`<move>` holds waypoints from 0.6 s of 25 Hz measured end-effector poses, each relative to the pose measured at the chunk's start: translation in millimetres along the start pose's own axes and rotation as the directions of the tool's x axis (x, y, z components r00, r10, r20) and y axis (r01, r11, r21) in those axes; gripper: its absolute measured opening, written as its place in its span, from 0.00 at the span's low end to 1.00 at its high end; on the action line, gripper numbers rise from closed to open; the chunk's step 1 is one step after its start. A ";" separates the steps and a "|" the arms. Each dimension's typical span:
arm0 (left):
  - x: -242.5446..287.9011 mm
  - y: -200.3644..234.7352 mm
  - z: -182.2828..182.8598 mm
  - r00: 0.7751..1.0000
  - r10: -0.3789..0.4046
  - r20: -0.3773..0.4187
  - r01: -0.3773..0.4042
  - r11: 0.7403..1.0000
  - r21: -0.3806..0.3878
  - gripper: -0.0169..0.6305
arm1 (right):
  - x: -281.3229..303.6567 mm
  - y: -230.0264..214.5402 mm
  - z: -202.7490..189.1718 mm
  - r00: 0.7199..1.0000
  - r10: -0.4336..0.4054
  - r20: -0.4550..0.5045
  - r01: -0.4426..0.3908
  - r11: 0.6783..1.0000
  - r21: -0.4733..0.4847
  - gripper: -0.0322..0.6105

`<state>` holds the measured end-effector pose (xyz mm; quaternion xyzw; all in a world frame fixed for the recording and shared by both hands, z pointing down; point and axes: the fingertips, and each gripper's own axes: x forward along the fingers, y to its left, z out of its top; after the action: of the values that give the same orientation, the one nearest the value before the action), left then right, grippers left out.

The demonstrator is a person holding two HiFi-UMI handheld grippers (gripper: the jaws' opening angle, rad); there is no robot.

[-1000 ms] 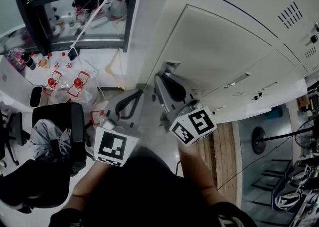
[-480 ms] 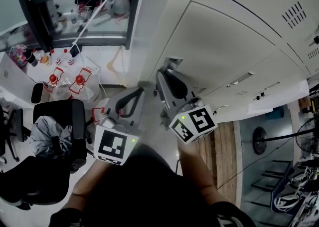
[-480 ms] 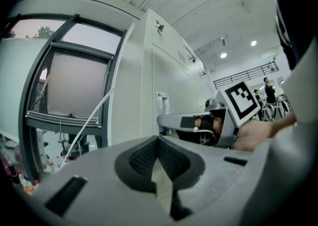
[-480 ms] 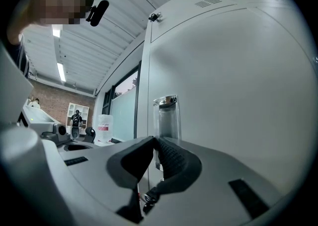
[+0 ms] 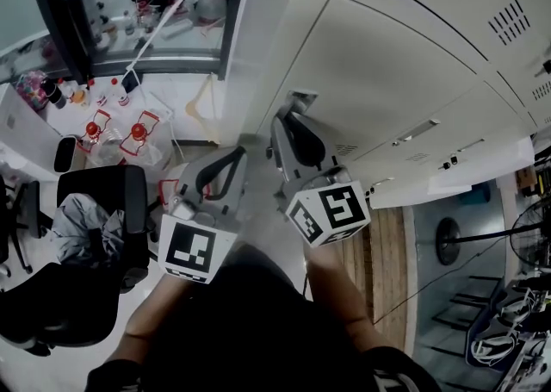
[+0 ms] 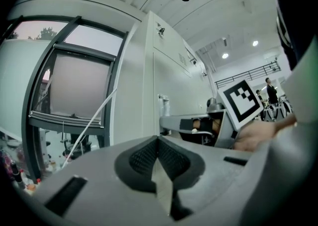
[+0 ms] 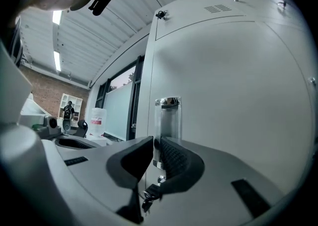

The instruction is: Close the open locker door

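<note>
The grey locker door (image 5: 387,71) fills the right of the head view. Its chrome handle (image 7: 168,115) stands upright on the door, with a key (image 7: 149,196) hanging under it. My right gripper (image 7: 156,143) points level at the door and is shut on the handle (image 5: 297,104), whose lower part sits between the pads. My left gripper (image 5: 234,154) hangs left of it, beside the locker's side wall (image 6: 149,71), shut with nothing in it. In the left gripper view the pads (image 6: 149,153) meet, and the right gripper (image 6: 198,123) shows beyond them.
A black office chair (image 5: 95,201) and red-capped bottles (image 5: 112,136) stand on the floor at left, under a window (image 5: 146,11). Lower down the locker row a white panel (image 5: 482,166) sticks out over the wooden floor (image 5: 383,252). A stand (image 5: 448,239) is further right.
The right gripper's marker cube has turned slightly; both grippers stay where they were. The head view has shifted a little.
</note>
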<state>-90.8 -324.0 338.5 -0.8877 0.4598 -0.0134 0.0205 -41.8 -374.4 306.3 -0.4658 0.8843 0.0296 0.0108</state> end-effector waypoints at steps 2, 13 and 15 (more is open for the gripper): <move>-4.0 0.9 0.4 1.000 0.007 0.004 -0.007 1.000 0.000 0.03 | -3.6 1.6 1.1 1.000 -0.009 0.006 0.009 1.000 0.004 0.12; -22.3 -14.1 13.0 0.999 0.026 0.034 -0.027 0.999 0.023 0.03 | -51.4 6.7 5.9 0.996 -0.087 0.019 0.087 0.996 0.007 0.08; -26.4 -17.8 15.1 0.999 0.037 0.041 -0.038 0.999 0.026 0.03 | -63.9 6.7 4.8 0.993 -0.113 0.022 0.113 0.994 0.000 0.08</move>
<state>-90.9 -291.7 324.2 -0.8787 0.4754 -0.0014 0.0420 -11.2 -317.7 304.8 -0.5149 0.8563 0.0346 0.0218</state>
